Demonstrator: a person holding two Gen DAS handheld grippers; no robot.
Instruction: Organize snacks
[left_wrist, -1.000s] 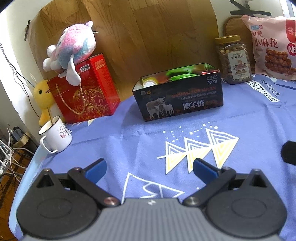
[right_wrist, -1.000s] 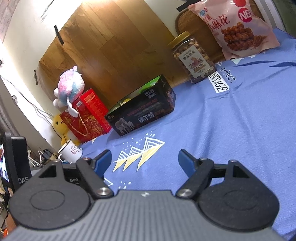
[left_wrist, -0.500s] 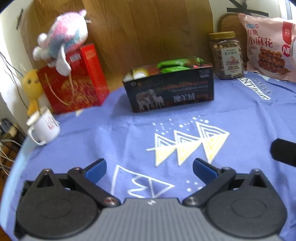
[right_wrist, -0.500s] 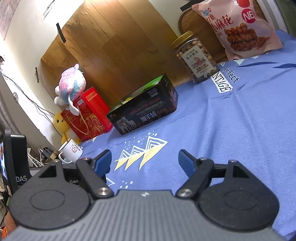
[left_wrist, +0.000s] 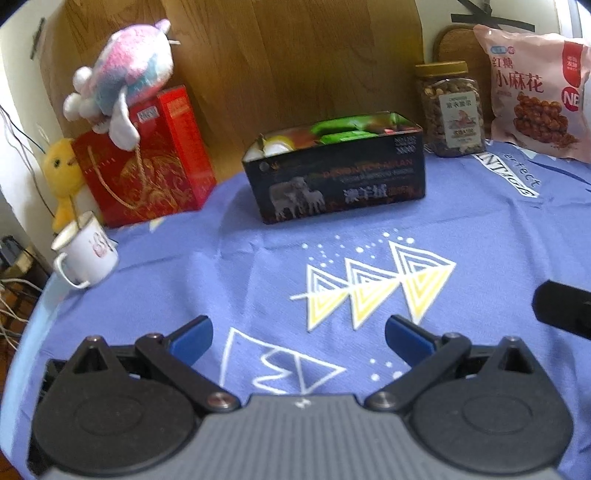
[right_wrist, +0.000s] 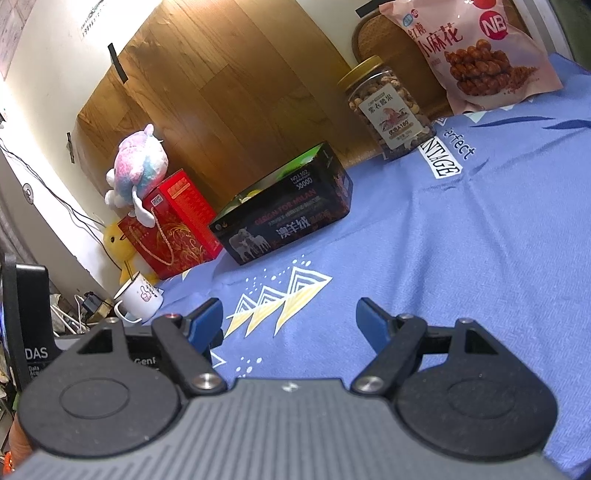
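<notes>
I hold my left gripper (left_wrist: 298, 338) and right gripper (right_wrist: 289, 321) wide apart and empty above the cloth (left_wrist: 480, 229), since the snack-filled box (left_wrist: 340, 177) sits at twelve o'clock and the jar (left_wrist: 451, 110) and bag (left_wrist: 532, 96) wait at two.

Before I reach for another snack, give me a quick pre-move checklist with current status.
1. Left gripper open and empty: ok.
2. Right gripper open and empty: ok.
3. Black box upright, top open, already holding items: ok.
4. Room left inside the box: cannot tell.
5. Nut jar upright with lid on, standing apart from the pink snack bag: ok.
6. Blue cloth between the grippers and the jar free of obstacles: ok.
</notes>
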